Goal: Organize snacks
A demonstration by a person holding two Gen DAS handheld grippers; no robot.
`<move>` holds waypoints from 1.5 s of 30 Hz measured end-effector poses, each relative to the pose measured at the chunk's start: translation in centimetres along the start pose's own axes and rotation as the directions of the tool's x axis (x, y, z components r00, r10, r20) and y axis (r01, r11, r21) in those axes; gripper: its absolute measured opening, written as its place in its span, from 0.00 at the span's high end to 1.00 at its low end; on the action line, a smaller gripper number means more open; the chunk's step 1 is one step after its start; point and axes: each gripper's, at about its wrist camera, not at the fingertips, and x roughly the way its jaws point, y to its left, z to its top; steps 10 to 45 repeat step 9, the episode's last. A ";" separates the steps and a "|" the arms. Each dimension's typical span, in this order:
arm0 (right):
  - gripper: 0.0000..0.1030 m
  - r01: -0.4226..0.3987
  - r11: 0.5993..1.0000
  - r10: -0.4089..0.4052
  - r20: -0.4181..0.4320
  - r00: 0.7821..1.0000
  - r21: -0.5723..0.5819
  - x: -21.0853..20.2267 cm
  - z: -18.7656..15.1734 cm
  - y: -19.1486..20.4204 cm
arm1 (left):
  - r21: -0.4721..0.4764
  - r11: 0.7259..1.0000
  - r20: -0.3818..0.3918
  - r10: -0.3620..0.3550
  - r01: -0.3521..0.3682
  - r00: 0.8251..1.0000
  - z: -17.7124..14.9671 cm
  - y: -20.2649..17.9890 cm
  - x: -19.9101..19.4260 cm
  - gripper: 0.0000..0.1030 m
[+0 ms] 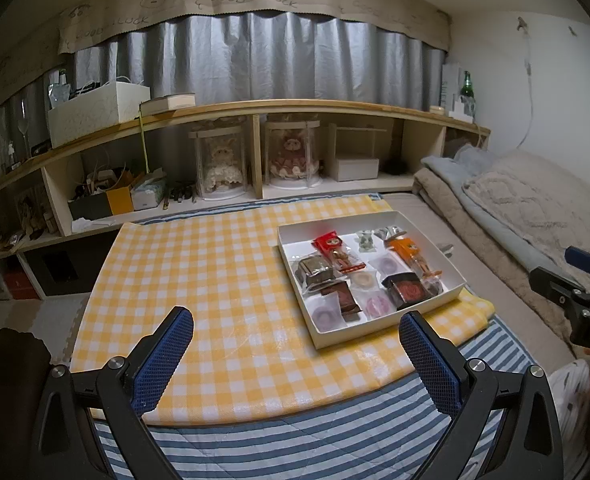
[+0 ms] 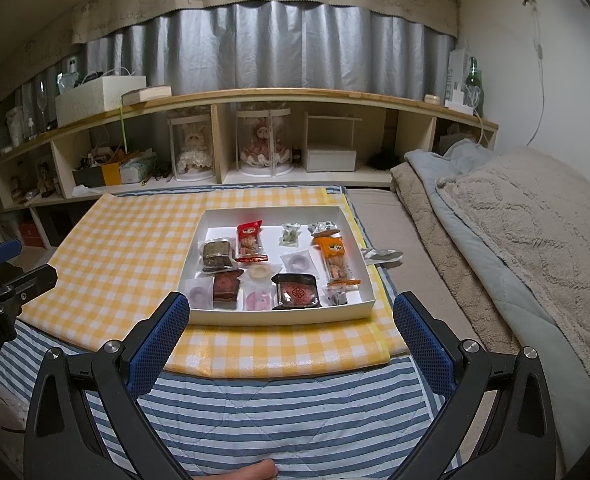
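**A:** What is nearest?

**B:** Two handheld grippers, both held back above a striped quilt (image 2: 279, 412). The left gripper (image 1: 297, 356) has its blue-padded fingers spread wide with nothing between them. The right gripper (image 2: 291, 340) is the same: wide apart, empty. Neither touches anything.

**A:** And beyond them?

**B:** A yellow checked cloth (image 1: 199, 264) lies over the quilt. On it, toward its right edge, sits a shallow white tray (image 2: 283, 317).

**A:** Where are the snacks?

**B:** Nearly all are in the tray, lying flat in rough rows. Along its near wall: a pale purple ring (image 2: 197, 294), a brown cake (image 2: 226, 286), a pink ring (image 2: 258, 299), a dark packet (image 2: 298, 291) and a small dark sweet. Mid-tray: a wrapped dark cake (image 2: 215, 255), a cream ring (image 2: 259, 273), another purple ring. Toward the far wall: a red packet (image 2: 249, 241), a green sweet (image 2: 290, 236), a silvery packet and a long orange packet (image 2: 335, 261).

**A:** Anything left out?

**B:** One silver wrapper (image 2: 383, 255) lies just outside the tray's right wall, off the cloth's right edge. Whether it holds a snack, I cannot tell.

**A:** So how far along?

**B:** I judge it close to done. That stray wrapper, and perhaps some straightening, seem all that remains.
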 end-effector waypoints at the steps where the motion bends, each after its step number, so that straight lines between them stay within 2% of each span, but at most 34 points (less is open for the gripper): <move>1: 0.00 0.000 1.000 0.000 0.000 1.000 0.000 0.0 0.0 0.0 | -0.001 1.000 0.000 0.000 0.000 1.000 -0.1 0.0 0.0 0.00; 45: 0.00 0.000 1.000 0.000 0.001 1.000 0.001 0.0 0.0 0.0 | 0.001 1.000 0.006 0.004 -0.004 1.000 -0.2 -0.4 0.0 0.00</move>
